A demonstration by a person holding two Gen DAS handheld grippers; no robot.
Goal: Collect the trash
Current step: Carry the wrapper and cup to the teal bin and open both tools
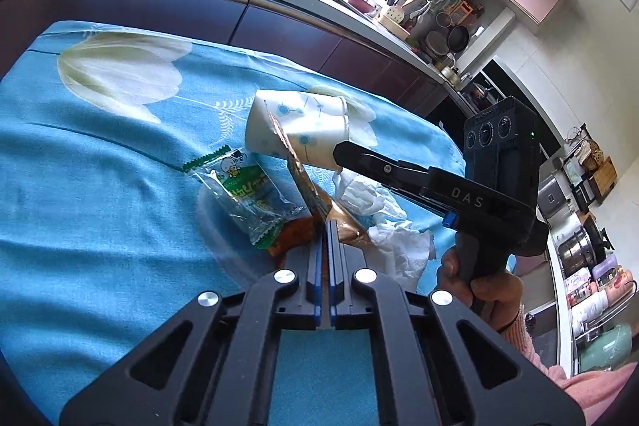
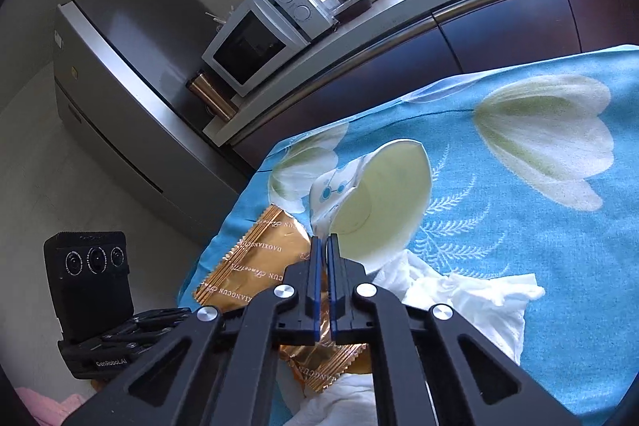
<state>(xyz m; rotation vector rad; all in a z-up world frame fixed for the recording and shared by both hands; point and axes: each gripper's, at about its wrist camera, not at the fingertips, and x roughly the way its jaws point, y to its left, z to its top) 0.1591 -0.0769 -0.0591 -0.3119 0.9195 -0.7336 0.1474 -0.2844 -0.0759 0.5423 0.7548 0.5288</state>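
Observation:
A gold snack wrapper (image 1: 305, 182) stands on edge above the blue tablecloth, and my left gripper (image 1: 326, 228) is shut on its lower edge. It also shows in the right wrist view (image 2: 255, 258). My right gripper (image 2: 324, 242) is shut on the rim of a white paper cup (image 2: 383, 194) with blue dots, which lies tilted. In the left wrist view the right gripper (image 1: 339, 152) grips that cup (image 1: 295, 126). A clear green-printed wrapper (image 1: 247, 194) and crumpled white tissues (image 1: 395, 238) lie beside them.
The table with the blue flowered cloth (image 1: 100, 166) stands against dark kitchen cabinets (image 1: 279, 30). A counter with a microwave (image 2: 255, 42) and a grey fridge (image 2: 120, 66) are behind. More tissue (image 2: 471, 302) lies under the right gripper.

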